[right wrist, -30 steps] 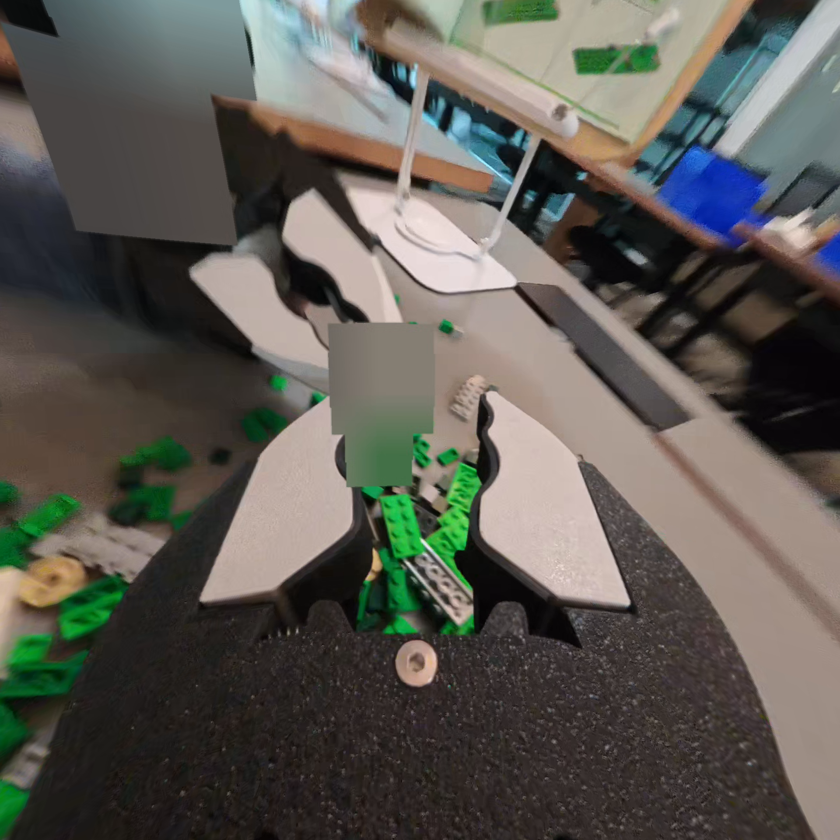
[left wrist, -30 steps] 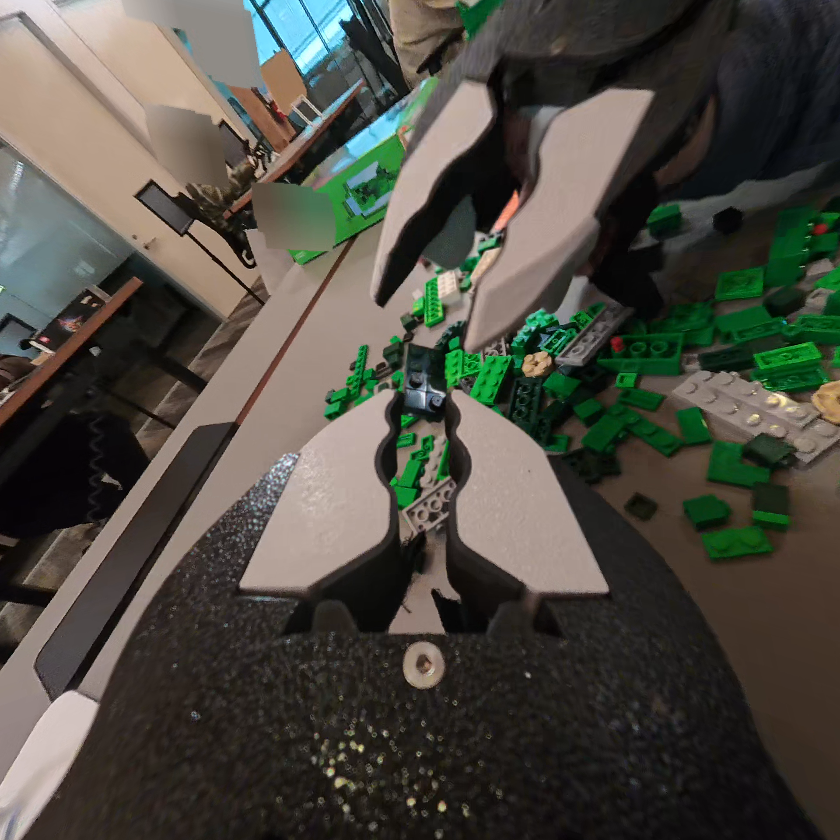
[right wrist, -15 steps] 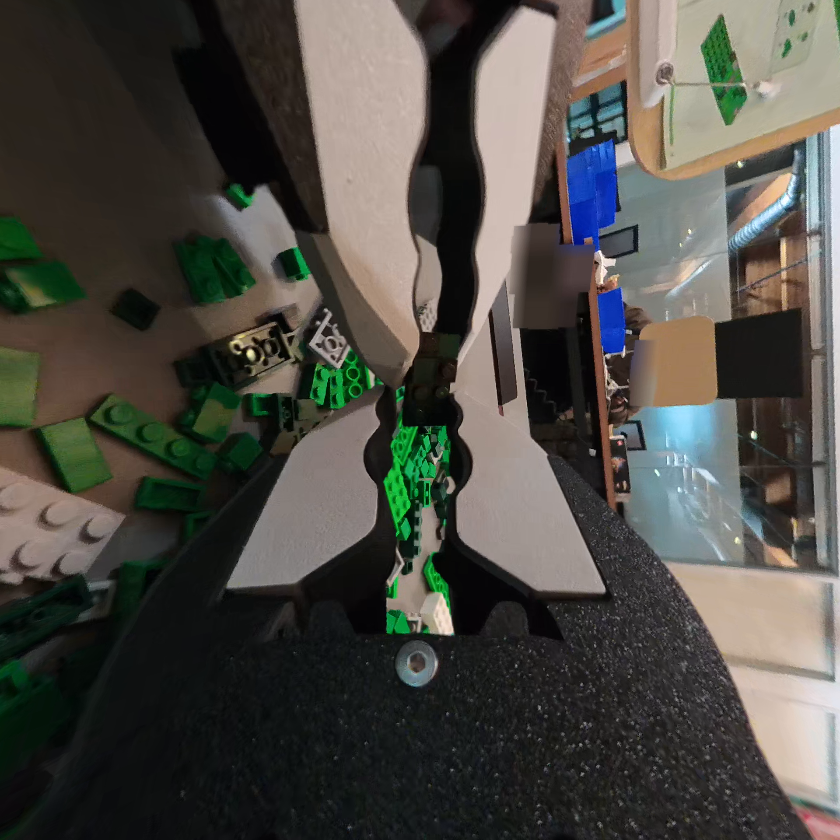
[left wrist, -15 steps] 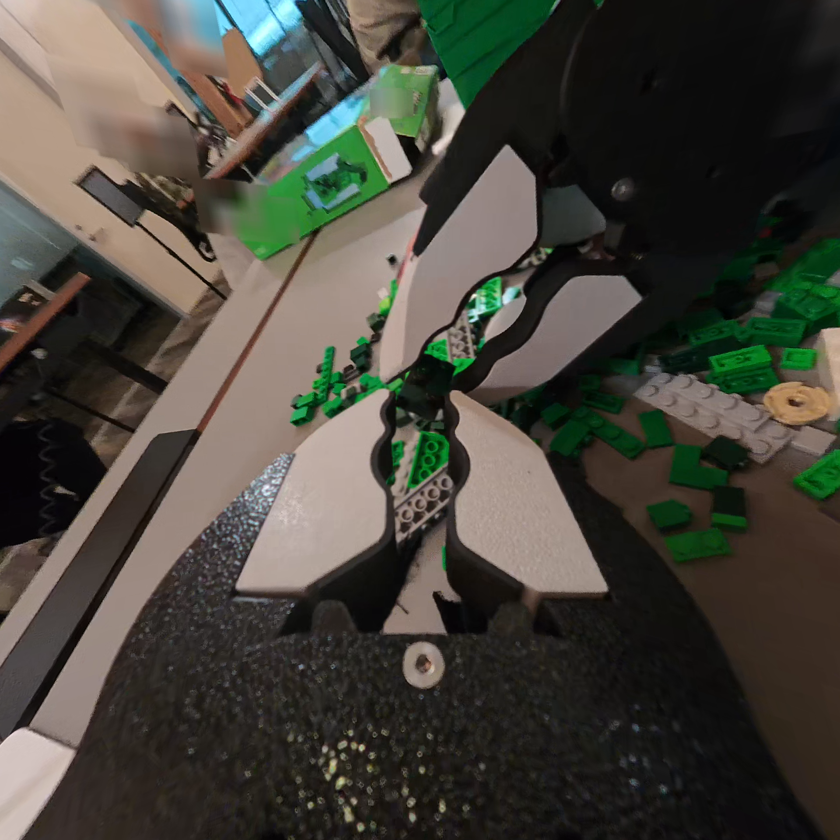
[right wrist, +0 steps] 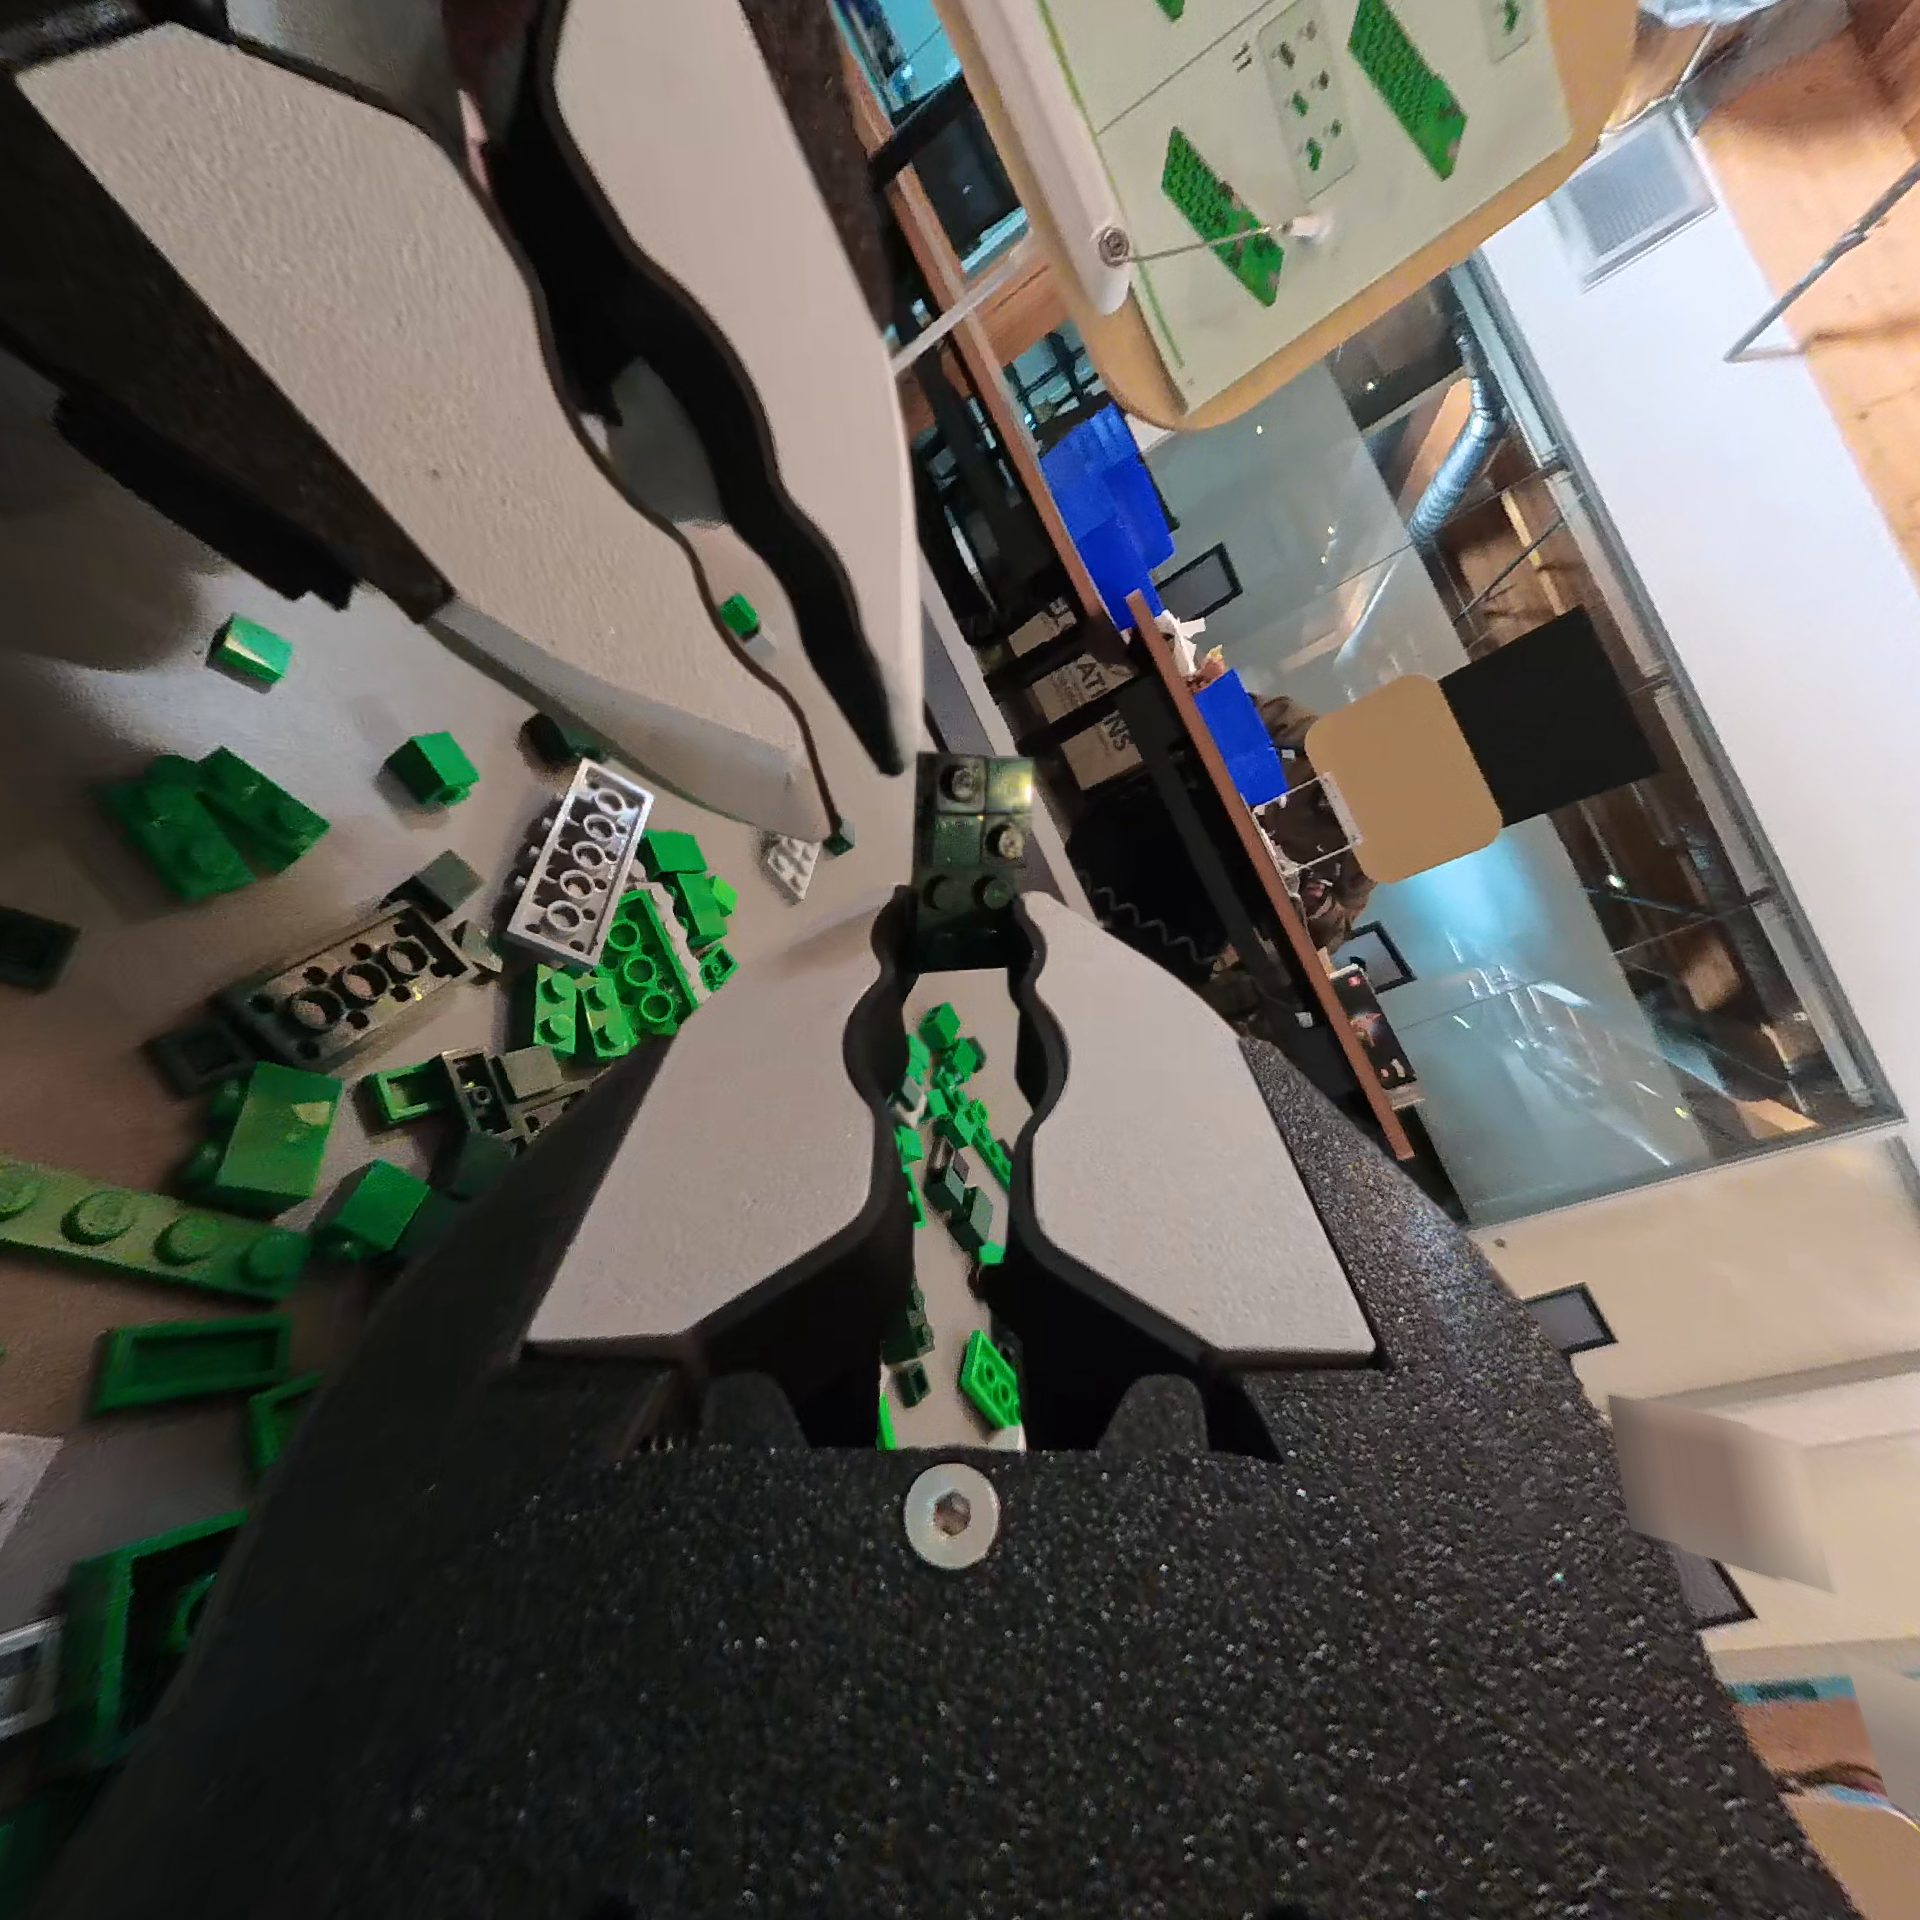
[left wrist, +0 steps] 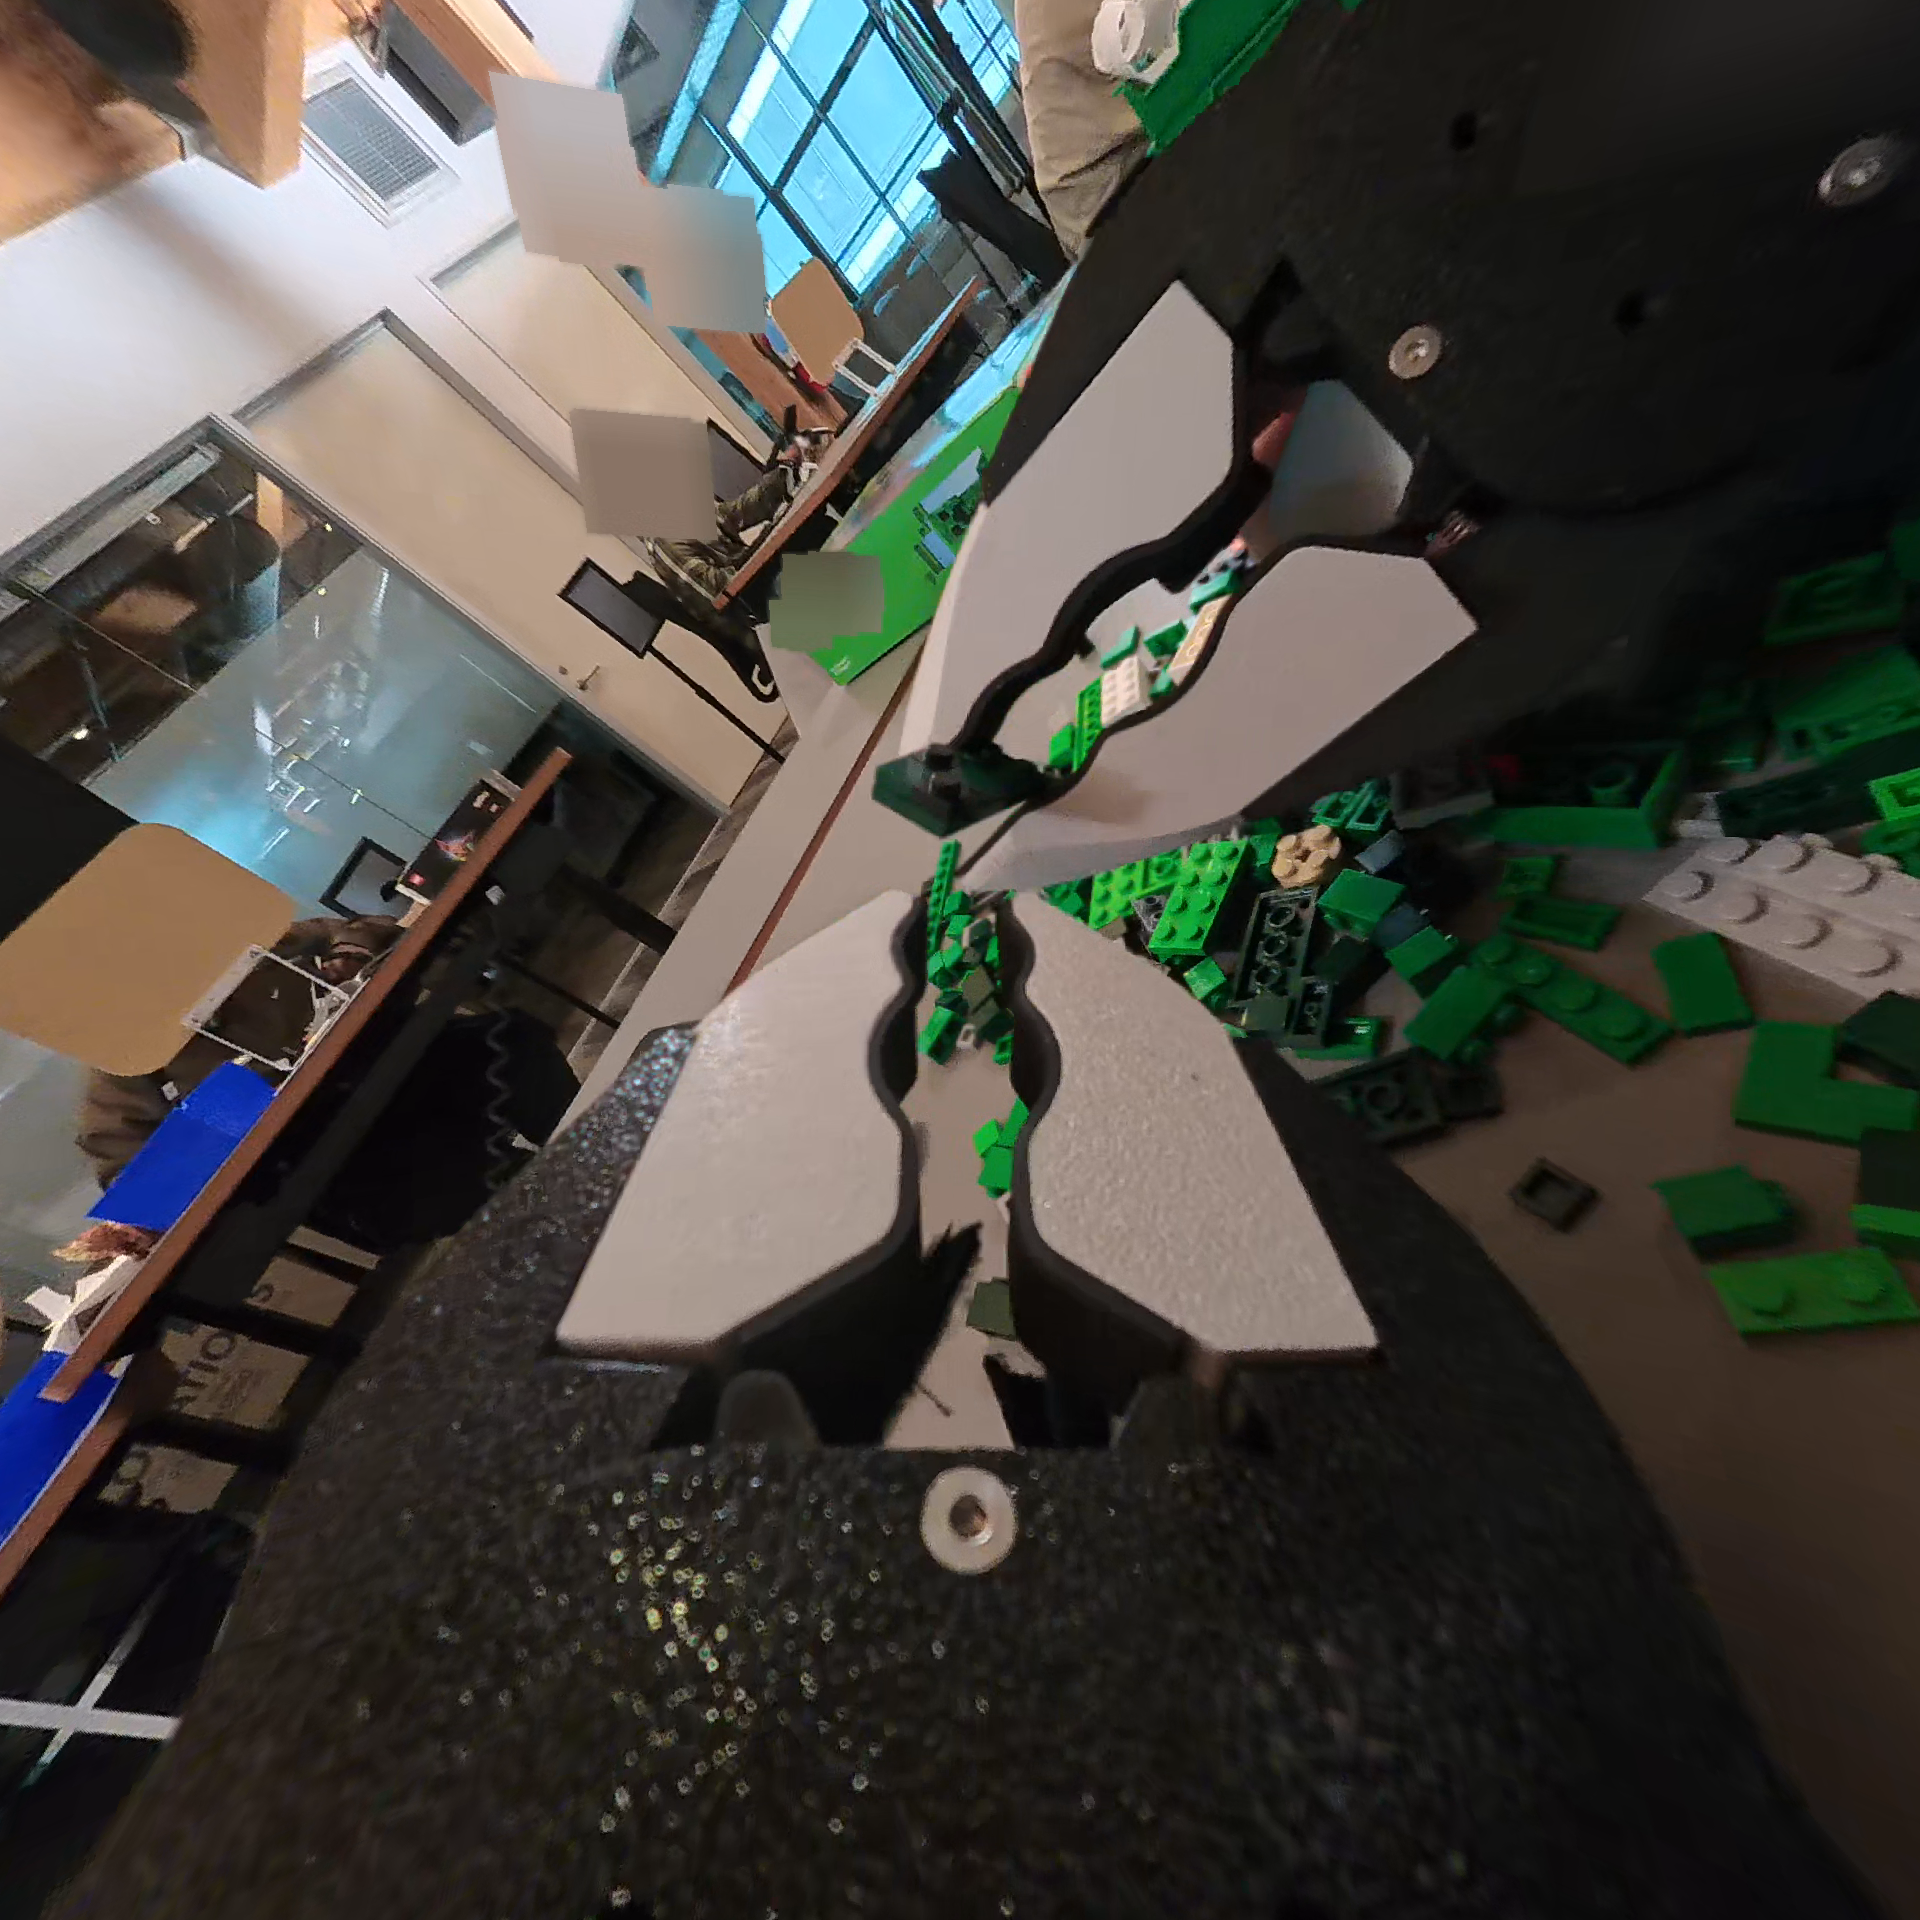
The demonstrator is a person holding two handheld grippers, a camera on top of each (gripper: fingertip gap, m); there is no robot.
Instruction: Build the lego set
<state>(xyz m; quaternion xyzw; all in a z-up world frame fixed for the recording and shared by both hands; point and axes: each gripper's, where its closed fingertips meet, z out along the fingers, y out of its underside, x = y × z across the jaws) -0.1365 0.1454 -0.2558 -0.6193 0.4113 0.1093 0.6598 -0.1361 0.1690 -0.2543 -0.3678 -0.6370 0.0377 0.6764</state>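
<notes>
The right gripper [right wrist: 961,920] is nearly closed, its tips pinching the near end of a small dark-green piece [right wrist: 968,836] made of studded plates; most of the piece sticks out past the tips, in the air above the table [right wrist: 94,582]. The left gripper [left wrist: 961,912] is closed down to a narrow slit with nothing in it, its tips just below the piece [left wrist: 940,787] and apart from it.

The hold looks thin: only one end of the piece is gripped. I judge that a push from the left gripper on the free end could lever it out of the right tips, or split the plates apart if they are not pressed fully home. A dropped piece would fall into the pile [left wrist: 1236,925] of green and dark bricks below, where a dark plate would be hard to pick out again. With both grippers tip to tip, each hides the contact from the other's camera, so a misaligned press is easy.

Further right on the table lie a long light-grey plate [left wrist: 1808,914], flat green tiles [left wrist: 1813,1288] and a tan round piece [left wrist: 1307,857]. A grey brick [right wrist: 582,862] lies upturned left of the right gripper. The instruction sheet [right wrist: 1309,135] on its stand sits far right; a green box [left wrist: 925,540] lies far along the table.
</notes>
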